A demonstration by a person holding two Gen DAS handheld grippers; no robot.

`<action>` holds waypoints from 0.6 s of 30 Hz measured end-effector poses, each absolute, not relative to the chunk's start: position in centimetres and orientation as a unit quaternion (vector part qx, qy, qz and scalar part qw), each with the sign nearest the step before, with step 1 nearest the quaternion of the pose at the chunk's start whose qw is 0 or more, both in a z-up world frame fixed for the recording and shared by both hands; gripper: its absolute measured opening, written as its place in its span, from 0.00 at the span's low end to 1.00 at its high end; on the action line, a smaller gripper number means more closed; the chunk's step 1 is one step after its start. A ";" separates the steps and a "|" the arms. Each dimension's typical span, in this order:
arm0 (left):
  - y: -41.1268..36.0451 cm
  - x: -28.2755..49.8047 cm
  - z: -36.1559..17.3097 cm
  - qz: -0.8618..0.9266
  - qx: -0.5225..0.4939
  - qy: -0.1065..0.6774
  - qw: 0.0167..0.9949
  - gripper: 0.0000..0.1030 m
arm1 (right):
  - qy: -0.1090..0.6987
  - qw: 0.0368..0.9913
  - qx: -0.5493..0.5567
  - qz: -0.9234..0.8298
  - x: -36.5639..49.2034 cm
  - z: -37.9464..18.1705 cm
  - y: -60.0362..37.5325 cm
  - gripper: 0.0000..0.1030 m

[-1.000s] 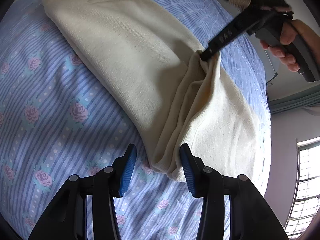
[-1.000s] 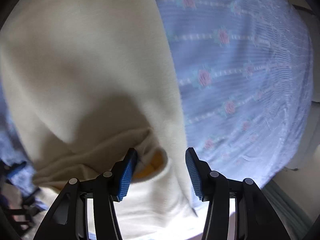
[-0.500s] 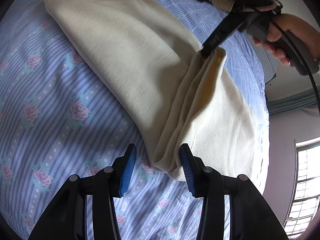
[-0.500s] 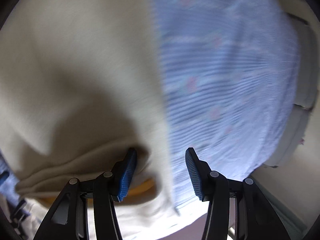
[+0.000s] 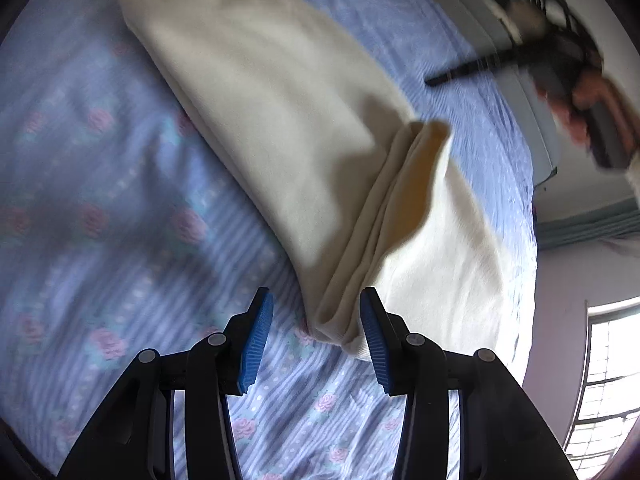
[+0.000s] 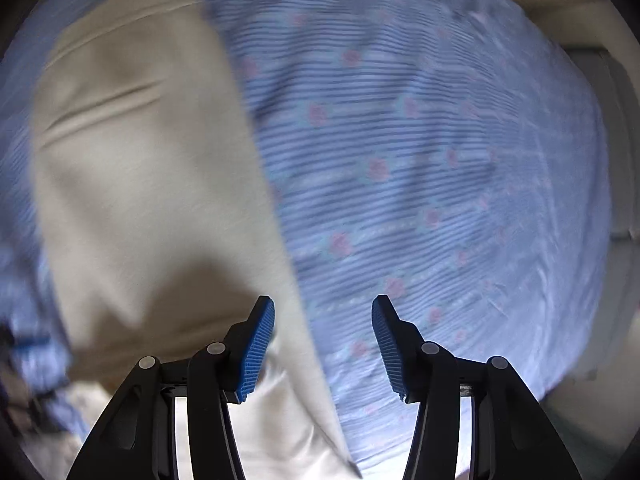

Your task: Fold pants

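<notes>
Left gripper (image 5: 316, 336), jaws spread, straddles the pants (image 5: 280, 120) fold; right gripper (image 6: 323, 344), spread and empty, hangs above the bedsheet (image 6: 440, 160).

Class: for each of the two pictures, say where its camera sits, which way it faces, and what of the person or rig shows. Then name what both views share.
Left wrist: on the left gripper, facing steeply down at the folded pants on the bedsheet; its own open jaws, plus the right gripper and hand beyond.
Right wrist: on the right gripper, facing down at the pants' edge and sheet; only its own open jaws.
Shared: pants, bedsheet.
</notes>
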State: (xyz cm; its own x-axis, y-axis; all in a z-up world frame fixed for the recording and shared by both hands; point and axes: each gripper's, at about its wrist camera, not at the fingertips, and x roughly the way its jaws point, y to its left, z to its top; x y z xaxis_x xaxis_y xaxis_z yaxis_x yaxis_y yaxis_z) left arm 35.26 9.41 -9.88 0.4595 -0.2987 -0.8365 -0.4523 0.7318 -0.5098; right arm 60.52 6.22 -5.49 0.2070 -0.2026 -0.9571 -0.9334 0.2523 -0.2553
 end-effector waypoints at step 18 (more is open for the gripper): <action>6.0 36.1 -11.2 0.060 -0.352 0.533 0.767 0.62 | 0.599 0.538 -0.404 0.435 60.9 -8.7 -0.5 0.50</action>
State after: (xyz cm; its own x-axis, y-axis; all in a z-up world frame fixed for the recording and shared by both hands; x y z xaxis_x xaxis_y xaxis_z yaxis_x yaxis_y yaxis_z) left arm 36.06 5.99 -11.24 0.4236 -0.2835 -0.8603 -0.4673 0.7453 -0.4756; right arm 60.89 -0.54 -8.74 -0.0958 -0.0154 -0.9953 -0.9517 0.2944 0.0871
